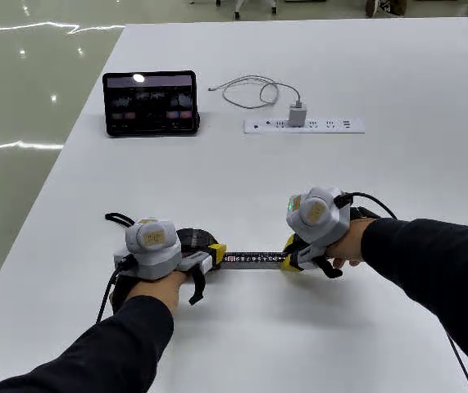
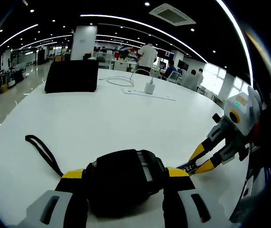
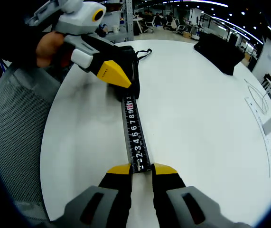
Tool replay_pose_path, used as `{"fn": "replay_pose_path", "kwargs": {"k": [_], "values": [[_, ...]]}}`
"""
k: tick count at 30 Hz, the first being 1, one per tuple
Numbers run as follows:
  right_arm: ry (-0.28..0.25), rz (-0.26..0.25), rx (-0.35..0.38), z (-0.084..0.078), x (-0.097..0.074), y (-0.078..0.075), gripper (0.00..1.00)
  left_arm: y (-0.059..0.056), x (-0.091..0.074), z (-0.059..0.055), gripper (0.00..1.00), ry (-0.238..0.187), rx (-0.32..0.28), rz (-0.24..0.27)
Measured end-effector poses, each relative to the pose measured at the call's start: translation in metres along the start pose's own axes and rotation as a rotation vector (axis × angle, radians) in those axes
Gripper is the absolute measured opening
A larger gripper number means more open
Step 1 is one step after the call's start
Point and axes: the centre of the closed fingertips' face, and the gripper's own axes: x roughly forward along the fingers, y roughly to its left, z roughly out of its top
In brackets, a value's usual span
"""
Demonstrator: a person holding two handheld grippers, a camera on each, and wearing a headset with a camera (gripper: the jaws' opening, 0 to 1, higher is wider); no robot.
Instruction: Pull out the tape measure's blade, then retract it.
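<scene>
A black tape measure case [image 2: 123, 183] rests on the white table [image 1: 315, 180], and my left gripper [image 2: 126, 174] is shut on its sides. Its wrist strap [image 2: 42, 153] trails to the left. The dark blade [image 3: 135, 135] with white numbers runs out flat from the case [image 3: 128, 71] across the table. My right gripper [image 3: 141, 169] is shut on the blade's end. In the head view the left gripper [image 1: 205, 258] holds the case [image 1: 194, 241] and the right gripper [image 1: 289, 260] pinches the blade [image 1: 252, 259] a short way to its right.
At the table's far side stand a dark tablet [image 1: 150, 102] and a white power strip [image 1: 303, 125] with a plugged charger and looped cable [image 1: 254, 90]. The table's left edge drops to a shiny floor [image 1: 20, 98]. People stand far behind in the left gripper view.
</scene>
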Motion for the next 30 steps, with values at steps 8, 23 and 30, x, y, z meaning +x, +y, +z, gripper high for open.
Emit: {"fn": "replay_pose_path", "kwargs": {"k": [8, 23, 30], "values": [[-0.017, 0.009, -0.003, 0.003, 0.001, 0.001, 0.12, 0.0, 0.0, 0.001, 0.6, 0.002, -0.002, -0.009], [-0.031, -0.001, -0.01, 0.01, 0.005, 0.001, 0.12, 0.0, -0.001, 0.002, 0.6, 0.002, 0.0, -0.016], [-0.054, -0.011, 0.006, 0.015, 0.009, 0.003, 0.12, 0.0, -0.001, 0.002, 0.6, 0.006, 0.003, -0.022]]}}
